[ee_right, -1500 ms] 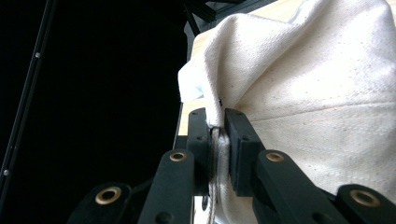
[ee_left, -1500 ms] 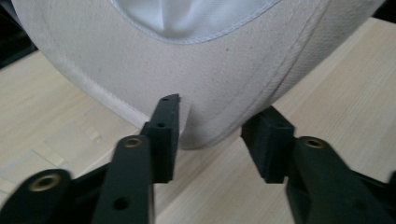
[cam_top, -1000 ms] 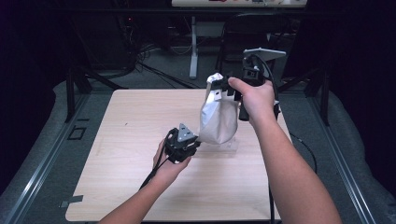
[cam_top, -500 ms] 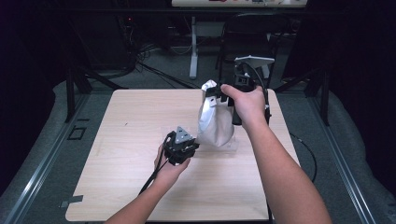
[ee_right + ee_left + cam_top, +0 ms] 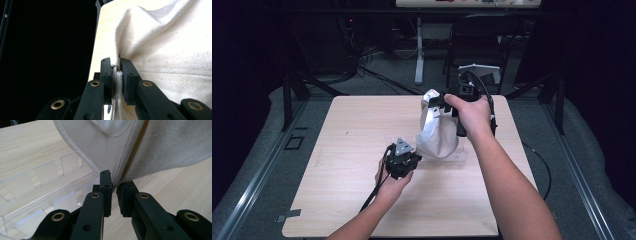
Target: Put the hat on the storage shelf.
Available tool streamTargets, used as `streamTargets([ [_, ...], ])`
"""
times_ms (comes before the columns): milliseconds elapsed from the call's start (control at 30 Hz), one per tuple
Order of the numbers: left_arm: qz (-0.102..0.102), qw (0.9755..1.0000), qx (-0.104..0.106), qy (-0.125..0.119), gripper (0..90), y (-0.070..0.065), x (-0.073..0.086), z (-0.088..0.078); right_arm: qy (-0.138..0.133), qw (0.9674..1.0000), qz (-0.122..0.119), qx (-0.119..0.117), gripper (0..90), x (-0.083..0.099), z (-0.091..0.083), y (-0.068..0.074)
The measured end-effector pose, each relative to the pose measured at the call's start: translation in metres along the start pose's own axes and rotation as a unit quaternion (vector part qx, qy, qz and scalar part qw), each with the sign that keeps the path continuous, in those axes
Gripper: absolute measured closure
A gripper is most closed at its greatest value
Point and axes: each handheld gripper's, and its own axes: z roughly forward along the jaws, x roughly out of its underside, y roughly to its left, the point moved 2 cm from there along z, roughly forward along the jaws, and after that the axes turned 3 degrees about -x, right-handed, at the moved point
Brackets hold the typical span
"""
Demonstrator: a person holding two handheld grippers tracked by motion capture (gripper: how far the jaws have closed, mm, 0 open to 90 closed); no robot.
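A white canvas cloth (image 5: 438,134) hangs upright over the middle of the wooden table (image 5: 352,135). My right gripper (image 5: 438,103) holds its top; in the right gripper view the jaws (image 5: 115,65) are shut on a thick seamed fold of the cloth (image 5: 162,57). My left gripper (image 5: 413,158) is at the cloth's lower left edge. In the left gripper view its jaws (image 5: 113,186) have just been closing and now pinch a hemmed fold of the cloth (image 5: 130,150) between the pads.
A clear acrylic rack with slots (image 5: 45,182) lies flat on the table under and beside the cloth (image 5: 460,156). Beyond the table's far edge stand dark table legs, cables and a chair (image 5: 477,45). Bare wood lies to the left and front.
The right hand has sunk a little with the cloth's top, letting the cloth sag lower. The left gripper has stayed at the cloth's lower edge.
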Motion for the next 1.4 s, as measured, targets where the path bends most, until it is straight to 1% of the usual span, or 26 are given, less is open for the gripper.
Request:
streamTargets([
  [67,0.003,0.9999,-0.005,0.01,83.4,-0.001,0.0,0.002,0.001,1.0,0.003,0.0,81.5,0.001,0.001,-0.002],
  [167,0.008,0.9998,-0.009,0.018,83.6,0.0,0.001,0.003,0.002,1.0,0.002,0.001,81.5,0.001,0.002,-0.003],
  [233,0.005,0.9998,-0.008,0.019,84.0,0.001,0.002,0.004,0.005,1.0,0.004,0.003,81.5,0.002,0.003,-0.005],
  [433,0.002,0.9994,-0.005,0.033,84.7,0.002,0.002,0.006,0.005,1.0,0.004,0.007,81.6,0.002,0.004,-0.01],
  [567,-0.005,0.9994,0.0,0.033,84.6,0.003,0.002,0.005,0.004,0.9999,0.005,0.008,81.6,0.003,0.005,-0.012],
  [600,0.004,0.9995,-0.005,0.03,83.5,0.002,0.002,0.004,0.005,1.0,0.005,0.007,81.6,0.003,0.004,-0.012],
  [667,0.007,0.9997,-0.009,0.022,80.0,0.001,0.002,0.002,0.004,1.0,0.002,0.007,81.5,0.003,0.004,-0.011],
  [700,0.007,0.9997,-0.009,0.022,72.3,0.001,0.002,0.002,0.004,1.0,0.002,0.007,81.5,0.003,0.004,-0.011],
  [733,0.025,0.9995,-0.018,0.007,65.8,-0.003,0.002,-0.001,0.003,1.0,0.003,0.007,81.5,0.003,0.003,-0.01],
  [767,0.025,0.9995,-0.018,0.007,64.0,-0.003,0.002,-0.001,0.003,1.0,0.003,0.007,81.5,0.003,0.003,-0.01],
  [800,0.03,0.9995,-0.013,0.001,62.7,-0.004,0.002,-0.004,0.002,1.0,0.002,0.008,81.5,0.002,0.002,-0.011],
  [867,0.037,0.9992,-0.011,-0.001,61.8,-0.006,0.003,-0.011,0.001,1.0,0.003,0.008,81.5,0.002,0.002,-0.012],
  [967,0.044,0.999,-0.001,-0.01,58.4,-0.008,0.003,-0.02,-0.002,0.9999,0.006,0.009,81.4,0.002,0.001,-0.015],
  [1100,0.053,0.9982,0.014,-0.024,55.2,-0.011,-0.002,-0.032,-0.005,0.9999,0.007,0.009,81.4,0.001,0.0,-0.016],
  [1200,0.057,0.9977,0.016,-0.033,53.5,-0.014,-0.008,-0.037,-0.007,0.9999,0.006,0.009,81.3,0.001,0.001,-0.015],
  [1233,0.058,0.9973,0.016,-0.041,51.6,-0.015,-0.01,-0.037,-0.007,0.9999,0.006,0.008,81.3,0.001,0.002,-0.015],
  [1300,0.061,0.9969,0.013,-0.048,50.6,-0.018,-0.015,-0.037,-0.004,0.9999,0.007,0.008,81.3,0.001,0.002,-0.015],
  [1333,0.063,0.9968,0.008,-0.048,50.6,-0.019,-0.018,-0.036,-0.004,0.9999,0.007,0.008,81.3,0.001,0.003,-0.015],
  [1400,0.064,0.9966,0.002,-0.052,52.7,-0.019,-0.022,-0.036,-0.002,1.0,0.005,0.008,81.3,0.002,0.004,-0.014],
])
